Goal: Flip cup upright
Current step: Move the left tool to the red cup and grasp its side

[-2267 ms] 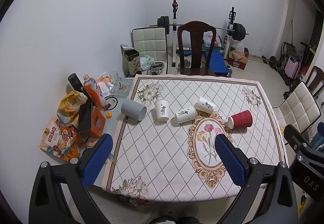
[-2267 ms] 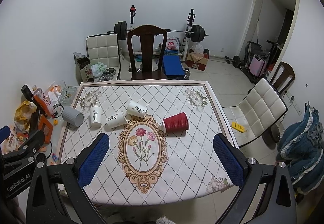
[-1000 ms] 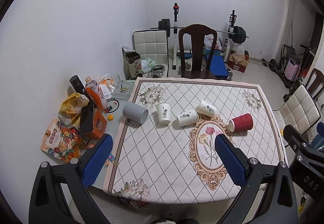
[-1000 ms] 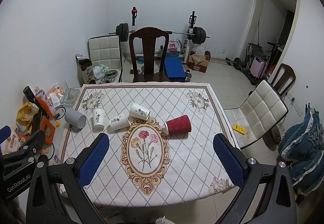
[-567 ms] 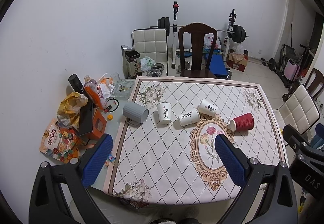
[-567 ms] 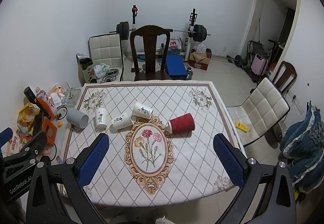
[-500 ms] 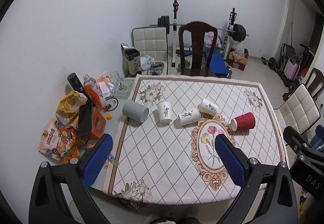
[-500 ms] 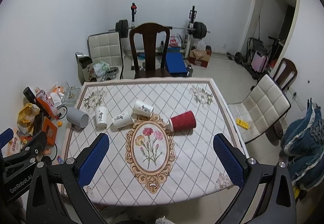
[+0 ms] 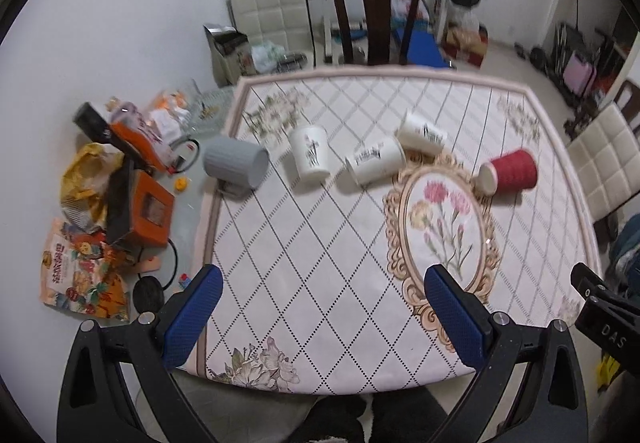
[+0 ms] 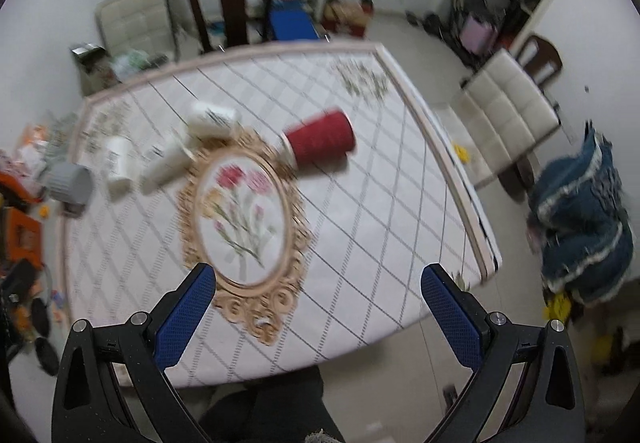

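The table (image 9: 360, 263) with its diamond-patterned cloth now fills far more of both views than half a second ago, and the right wrist view has swung and blurred, so both grippers are closing in; I judge the approach to a cup has begun, nothing yet touched. The left gripper (image 9: 320, 303) and the right gripper (image 10: 318, 297) hang over the near edge at the bottom of their frames, jaws spread wide and empty. The grey mug (image 9: 235, 166) lies on its side at centre left, its mouth showing nothing inside. The red cup (image 10: 320, 141) lies tipped in the upper middle of the right view, rim toward the floral medallion, likely the target. Three white cups (image 9: 374, 165) sit between them: two tipped, one (image 9: 309, 156) apparently rim down.
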A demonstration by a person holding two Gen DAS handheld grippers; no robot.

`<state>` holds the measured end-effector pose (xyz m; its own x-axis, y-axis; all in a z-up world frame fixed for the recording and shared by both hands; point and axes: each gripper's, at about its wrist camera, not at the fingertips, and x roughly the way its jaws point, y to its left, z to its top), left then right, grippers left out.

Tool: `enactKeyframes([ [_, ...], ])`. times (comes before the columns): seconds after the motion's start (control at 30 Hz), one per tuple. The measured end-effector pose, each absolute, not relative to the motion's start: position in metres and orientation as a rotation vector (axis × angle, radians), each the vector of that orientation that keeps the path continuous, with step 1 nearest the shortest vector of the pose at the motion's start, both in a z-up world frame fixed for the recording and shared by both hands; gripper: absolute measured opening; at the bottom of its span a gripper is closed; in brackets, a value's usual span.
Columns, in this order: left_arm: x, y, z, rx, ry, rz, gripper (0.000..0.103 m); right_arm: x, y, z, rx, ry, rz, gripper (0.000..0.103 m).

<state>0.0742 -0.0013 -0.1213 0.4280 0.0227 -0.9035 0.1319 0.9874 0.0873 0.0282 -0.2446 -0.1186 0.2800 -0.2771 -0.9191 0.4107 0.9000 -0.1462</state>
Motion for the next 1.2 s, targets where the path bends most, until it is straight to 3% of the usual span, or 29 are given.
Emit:
enactKeyframes([
  [0.33, 0.126, -0.088, -0.195, 0.286, 1.260, -0.122, 0.103, 0.064, -0.337, -0.227, 0.223, 1.369, -0.504, 0.103],
  [0.87, 0.196, -0.302, -0.259, 0.801, 1.164, -0.555, 0.101, 0.094, -0.497, -0.319, 0.370, 1.531, -0.622, 0.103],
  [1.2, 0.195, -0.365, -0.323, 1.042, 1.201, -0.676, 0.094, 0.093, -0.551, -0.356, 0.422, 1.591, -0.647, 0.103],
])
